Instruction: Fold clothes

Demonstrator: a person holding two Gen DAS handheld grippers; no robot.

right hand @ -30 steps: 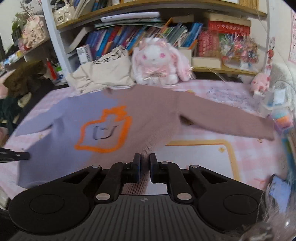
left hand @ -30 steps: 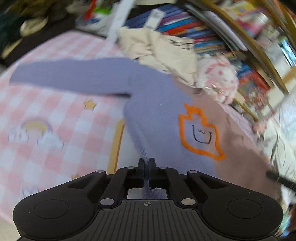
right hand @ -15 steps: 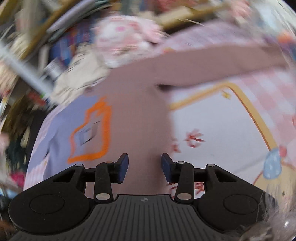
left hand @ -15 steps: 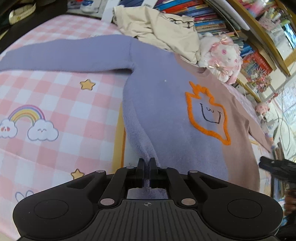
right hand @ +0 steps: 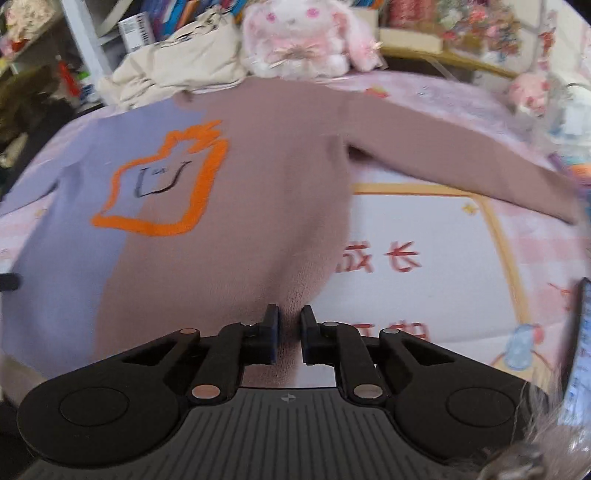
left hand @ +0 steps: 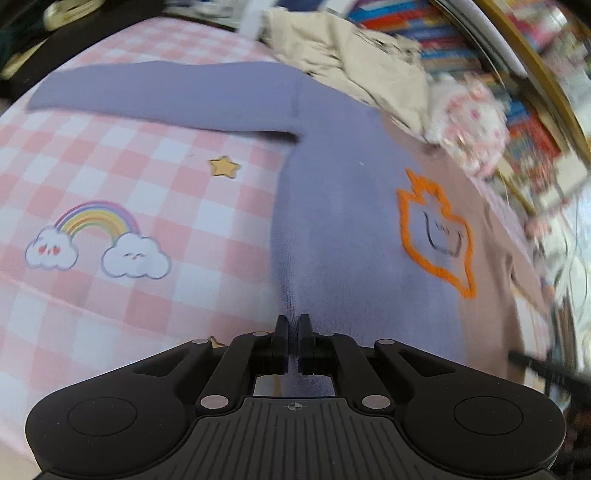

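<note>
left wrist: left tongs (left hand: 293,326) pinch sweater (left hand: 343,221) hem; right tongs (right hand: 289,325) closing on it.

1. The sweater (left hand: 343,229) is soft, matt knit cloth, half lilac, half dusty brown, with a fuzzy raised orange outline (right hand: 162,184) stitched on its front.
2. The bedsheet (left hand: 122,177) is smooth printed cloth, pink and white checks, matt.
3. The left tongs (left hand: 293,325) and right tongs (right hand: 289,317) are matt black plastic with ribbed housings and small shiny metal pins at the joints.
4. The cream garment (right hand: 184,62) is crumpled, matt woven cloth.
5. The plush rabbit (right hand: 303,33) is fluffy, long-piled white and pink fabric.
6. The shelf (left hand: 546,70) edge looks like yellowish wood.
</note>
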